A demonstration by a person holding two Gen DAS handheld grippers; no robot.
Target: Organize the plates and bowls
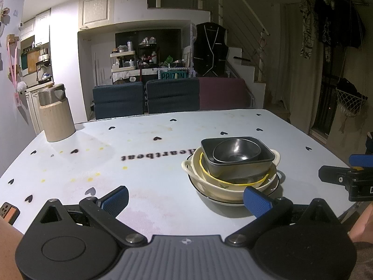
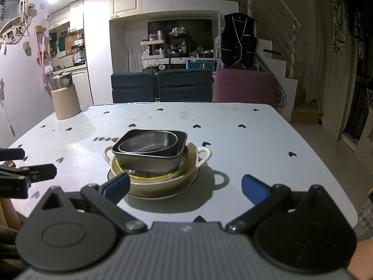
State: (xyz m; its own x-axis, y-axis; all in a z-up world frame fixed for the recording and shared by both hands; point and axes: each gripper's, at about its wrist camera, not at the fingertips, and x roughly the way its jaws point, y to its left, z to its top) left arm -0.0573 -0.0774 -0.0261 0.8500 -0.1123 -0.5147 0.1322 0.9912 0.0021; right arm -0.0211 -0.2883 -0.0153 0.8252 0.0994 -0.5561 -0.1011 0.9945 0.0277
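Observation:
A stack of dishes stands on the pale blue table (image 1: 163, 200). At the bottom lies a white plate with a dark rim (image 1: 275, 186) (image 2: 186, 184). On it rests a cream two-handled bowl (image 1: 188, 166) (image 2: 204, 155), then a yellow-rimmed bowl (image 1: 209, 175) (image 2: 151, 176), a dark rectangular metal dish (image 1: 233, 165) (image 2: 149, 161) and a small steel bowl (image 1: 235, 151) (image 2: 151, 143) on top. My left gripper (image 1: 186, 198) is open, near the stack's front left. My right gripper (image 2: 185, 186) is open, just in front of the stack. Neither holds anything.
A beige canister with a steel lid (image 1: 56, 114) (image 2: 64, 95) stands at the table's far left corner. Blue and purple chairs (image 1: 172, 95) (image 2: 184, 84) line the far edge. A small orange object (image 1: 8, 212) lies at the near left edge.

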